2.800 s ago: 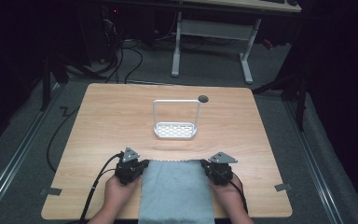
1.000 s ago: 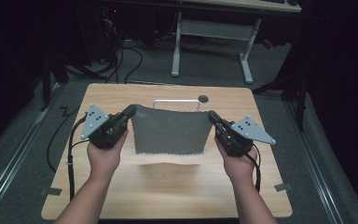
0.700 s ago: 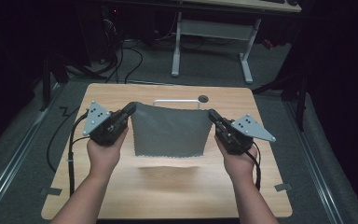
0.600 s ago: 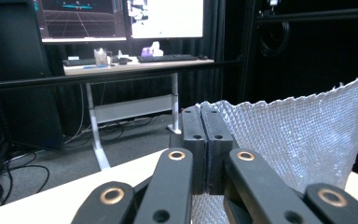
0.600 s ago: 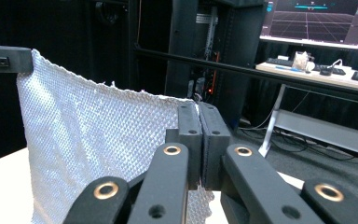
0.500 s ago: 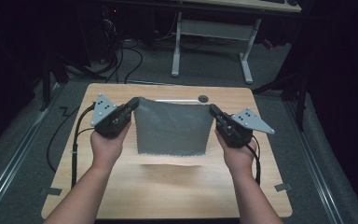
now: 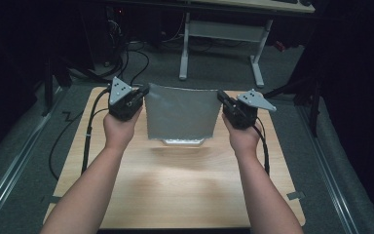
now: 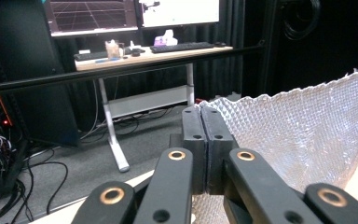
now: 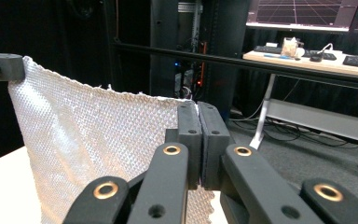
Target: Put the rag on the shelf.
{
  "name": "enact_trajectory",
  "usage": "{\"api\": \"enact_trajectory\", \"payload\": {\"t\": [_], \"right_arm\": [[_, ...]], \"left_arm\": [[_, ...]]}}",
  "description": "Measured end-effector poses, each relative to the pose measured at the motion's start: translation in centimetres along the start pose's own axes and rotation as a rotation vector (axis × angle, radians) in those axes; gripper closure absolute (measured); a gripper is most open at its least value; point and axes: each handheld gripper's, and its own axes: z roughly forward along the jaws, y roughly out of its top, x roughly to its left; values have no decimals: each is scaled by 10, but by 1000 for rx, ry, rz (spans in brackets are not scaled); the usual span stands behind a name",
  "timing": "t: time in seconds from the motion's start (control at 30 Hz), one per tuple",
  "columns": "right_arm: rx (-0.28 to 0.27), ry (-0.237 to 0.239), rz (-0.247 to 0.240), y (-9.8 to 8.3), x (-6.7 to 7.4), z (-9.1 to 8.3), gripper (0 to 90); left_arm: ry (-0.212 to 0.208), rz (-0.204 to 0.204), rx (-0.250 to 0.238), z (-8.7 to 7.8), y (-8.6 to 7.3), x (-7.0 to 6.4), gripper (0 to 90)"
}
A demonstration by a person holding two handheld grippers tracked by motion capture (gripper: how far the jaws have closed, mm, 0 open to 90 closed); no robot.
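Observation:
A grey waffle-weave cloth (image 7: pixel 180 114) hangs spread in the air over the far half of the wooden table (image 7: pixel 175 185). My left gripper (image 7: pixel 143 91) is shut on its top left corner, and my right gripper (image 7: pixel 220 97) is shut on its top right corner. In the left gripper view the closed gripper (image 8: pixel 200 114) pinches the cloth (image 8: pixel 298 126), which stretches away to the right. The right gripper view has the gripper (image 9: pixel 196 112) clamped on the cloth (image 9: pixel 98 144), which runs off to the left. Below the cloth's hem peeks a white wire rack (image 7: pixel 182 142).
Beyond the table stands a white desk frame (image 7: pixel 221 34) with cables on the grey floor. A desk with monitors and a keyboard (image 8: pixel 182 46) lies far behind. The near half of the tabletop is bare wood.
Both hands have carried the hanging cloth away from me toward the table's far edge, keeping it stretched. Much earlier the cloth lay flat at the near edge.

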Motion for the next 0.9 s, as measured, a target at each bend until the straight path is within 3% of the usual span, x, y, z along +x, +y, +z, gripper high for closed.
{"api": "enact_trajectory", "payload": {"t": [0.23, 0.33, 0.4, 0.43, 0.5, 0.7, 0.9], "right_arm": [[24, -17, -2, 8, -13, 32, 898], [86, -11, 19, 2, -19, 47, 898], [116, -12, 12, -4, -22, 54, 898], [158, -15, -6, -13, -24, 62, 899], [167, -17, -5, -15, -25, 64, 898], [234, -1, 52, -40, -34, 73, 898], [261, 9, 84, -63, -35, 74, 897]], "left_arm": [[12, -21, 67, 29, -2, 16, 900], [0, -46, 131, 40, -12, 23, 900], [-23, -62, 201, 49, -24, 27, 900], [-29, -55, 232, 53, -30, 27, 900], [-48, -70, 260, 57, -37, 28, 900], [-97, -133, 298, 61, -62, 29, 900], [-135, -188, 314, 61, -85, 27, 900]]}}
